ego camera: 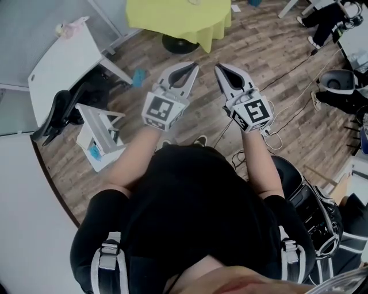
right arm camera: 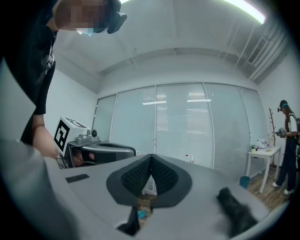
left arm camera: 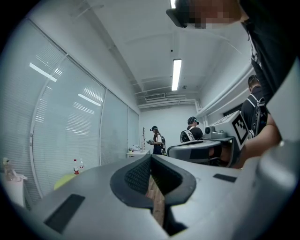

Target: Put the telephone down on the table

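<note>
No telephone shows in any view. In the head view both grippers are held out level in front of the person, side by side above a wooden floor. My left gripper (ego camera: pixel 192 65) (left arm camera: pixel 151 157) has its jaws closed tip to tip with nothing between them. My right gripper (ego camera: pixel 218 66) (right arm camera: pixel 151 156) is shut and empty too. Each gripper view catches the other gripper alongside: the right gripper's body (left arm camera: pixel 199 150) and the left gripper's body (right arm camera: pixel 101 152). A round table with a yellow-green cloth (ego camera: pixel 178 17) stands ahead of the fingertips.
A white table (ego camera: pixel 63 54) stands at the left, with a black chair (ego camera: pixel 57 112) and a white rack (ego camera: pixel 100 135) near it. A small blue thing (ego camera: pixel 138 77) and cables (ego camera: pixel 282 123) lie on the floor. Other people (left arm camera: pixel 156 139) stand at a far white table.
</note>
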The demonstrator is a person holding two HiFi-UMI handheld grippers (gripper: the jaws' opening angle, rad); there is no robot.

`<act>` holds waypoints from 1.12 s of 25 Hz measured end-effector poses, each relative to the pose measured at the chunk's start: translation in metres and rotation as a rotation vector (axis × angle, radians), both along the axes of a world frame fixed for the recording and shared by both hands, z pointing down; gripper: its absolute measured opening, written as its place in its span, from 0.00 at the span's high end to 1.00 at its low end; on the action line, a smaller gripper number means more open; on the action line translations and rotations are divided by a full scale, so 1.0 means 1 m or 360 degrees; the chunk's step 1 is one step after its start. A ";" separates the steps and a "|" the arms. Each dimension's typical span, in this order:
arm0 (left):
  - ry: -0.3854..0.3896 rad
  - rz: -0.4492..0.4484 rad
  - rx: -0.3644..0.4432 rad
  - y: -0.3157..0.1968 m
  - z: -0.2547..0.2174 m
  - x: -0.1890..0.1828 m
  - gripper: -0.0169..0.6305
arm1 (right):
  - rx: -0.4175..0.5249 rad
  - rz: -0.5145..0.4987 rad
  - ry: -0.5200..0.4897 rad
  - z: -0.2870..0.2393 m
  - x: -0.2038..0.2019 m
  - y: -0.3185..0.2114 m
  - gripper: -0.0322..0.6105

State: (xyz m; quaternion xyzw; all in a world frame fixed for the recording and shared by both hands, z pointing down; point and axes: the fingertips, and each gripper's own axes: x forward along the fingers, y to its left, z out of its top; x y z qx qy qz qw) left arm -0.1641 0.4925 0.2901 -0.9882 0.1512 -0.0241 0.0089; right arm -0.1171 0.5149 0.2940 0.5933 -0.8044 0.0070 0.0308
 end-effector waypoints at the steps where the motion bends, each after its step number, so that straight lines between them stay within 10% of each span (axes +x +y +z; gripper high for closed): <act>1: 0.0001 -0.0007 -0.0004 0.000 0.000 0.005 0.95 | -0.0003 -0.0012 -0.0004 0.000 0.004 0.001 0.93; 28: 0.0027 -0.0011 -0.0007 -0.126 0.010 0.058 0.95 | -0.0031 -0.0068 0.0000 0.008 0.041 -0.128 0.93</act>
